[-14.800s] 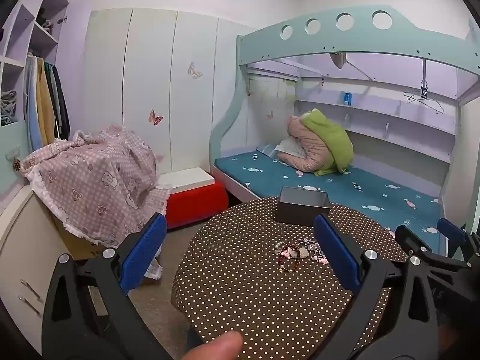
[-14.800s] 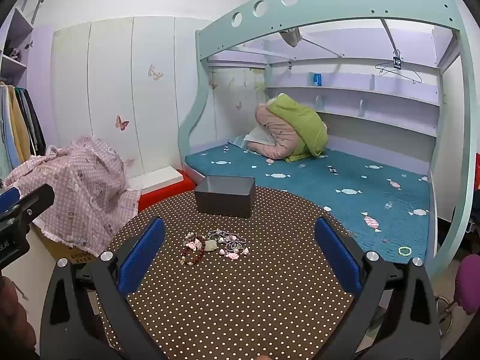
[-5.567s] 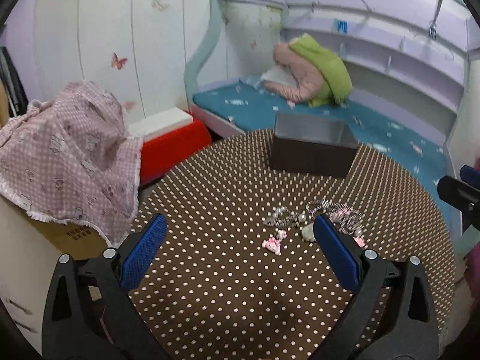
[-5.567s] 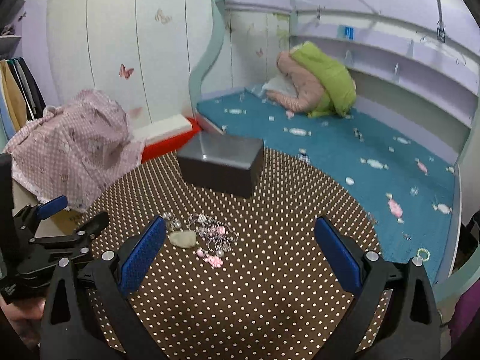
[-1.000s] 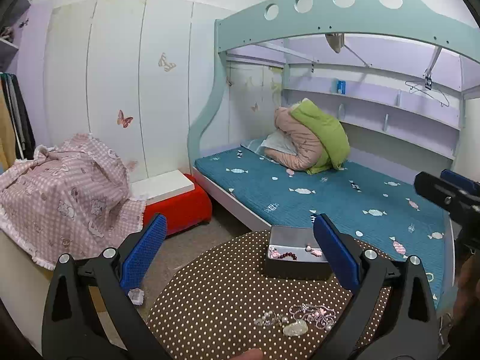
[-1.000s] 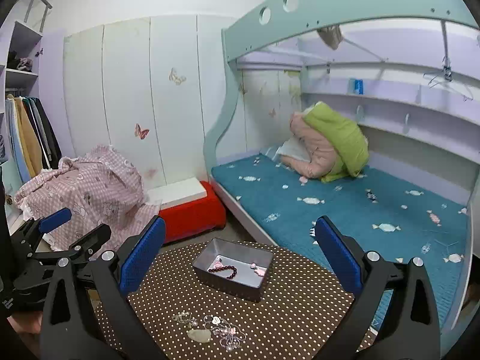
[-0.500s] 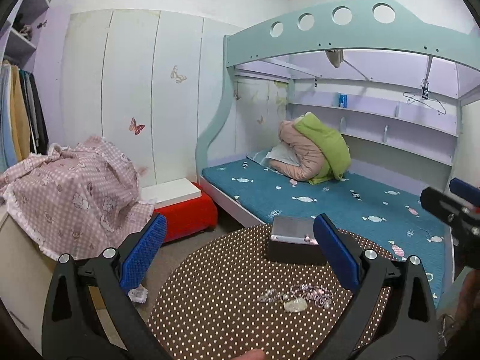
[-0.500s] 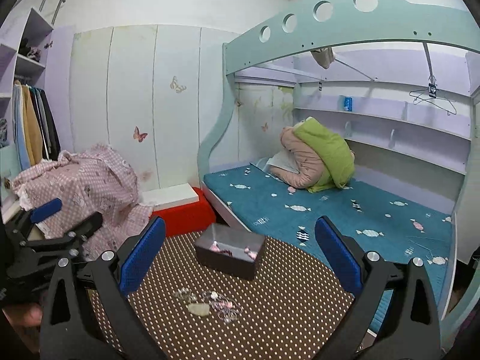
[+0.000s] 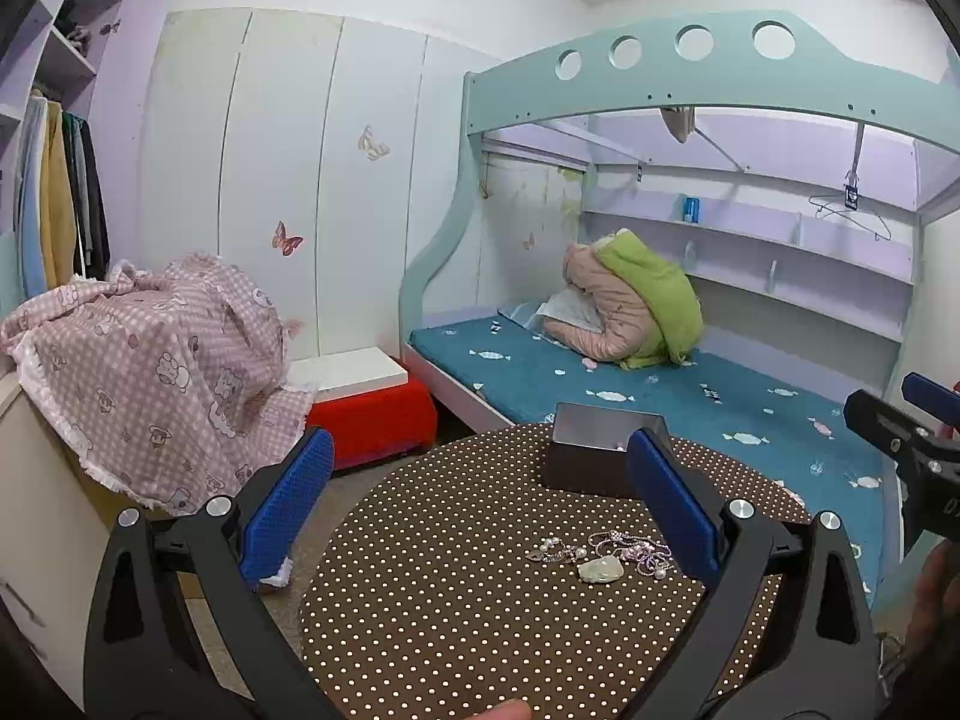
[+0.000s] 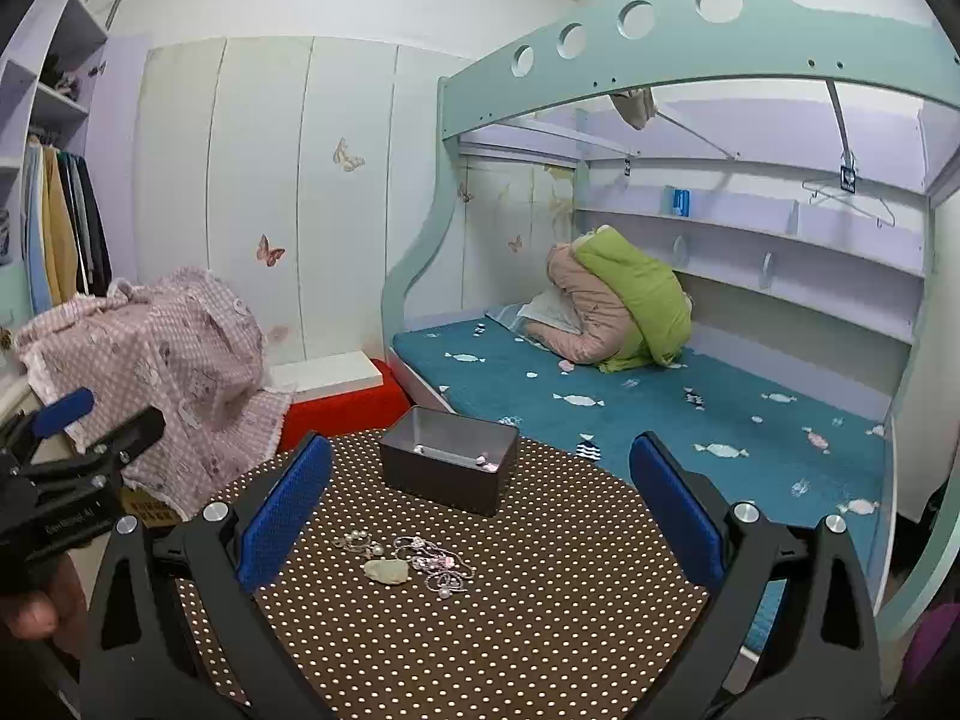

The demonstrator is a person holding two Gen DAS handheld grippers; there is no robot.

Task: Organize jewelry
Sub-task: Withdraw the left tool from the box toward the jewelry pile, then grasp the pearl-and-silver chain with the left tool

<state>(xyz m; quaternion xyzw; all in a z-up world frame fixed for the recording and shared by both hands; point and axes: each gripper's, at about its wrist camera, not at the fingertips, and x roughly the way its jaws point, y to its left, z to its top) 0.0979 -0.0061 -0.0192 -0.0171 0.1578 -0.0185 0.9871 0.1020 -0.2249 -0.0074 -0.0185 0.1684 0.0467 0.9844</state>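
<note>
From where the left gripper (image 9: 480,516) looks, the near wall of the dark metal box (image 9: 600,450) hides whatever lies inside, and one blue pad covers its right corner; from the right gripper (image 10: 480,516) a few small pink and pearly bits show on the box floor, too small to name. The loose jewelry (image 10: 408,558) sits in a little tangle on the bench (image 10: 540,630), in front of the box and apart from it: thin silvery chains, pearl beads, pink beads and a pale, smooth stone pendant (image 10: 386,571), though which chain belongs to which piece I cannot tell. Both grippers hang above the near edge with their jaws spread wide and nothing between them. The right one shows only partly at the left view's right edge. The bench is round, covered in a brown cloth with white dots. Behind it stands a teal bunk bed (image 9: 690,84) with round cut-outs, a blue mattress (image 9: 660,396) printed with candies, and a bundled pink and green quilt (image 9: 630,306). To the left a pink checked cloth (image 9: 150,372) drapes over something I cannot see, beside a red stool (image 9: 372,414) with a white top, white wardrobe doors (image 9: 270,180) with butterfly stickers, and hanging clothes (image 9: 54,198) cut off at the edge.
</note>
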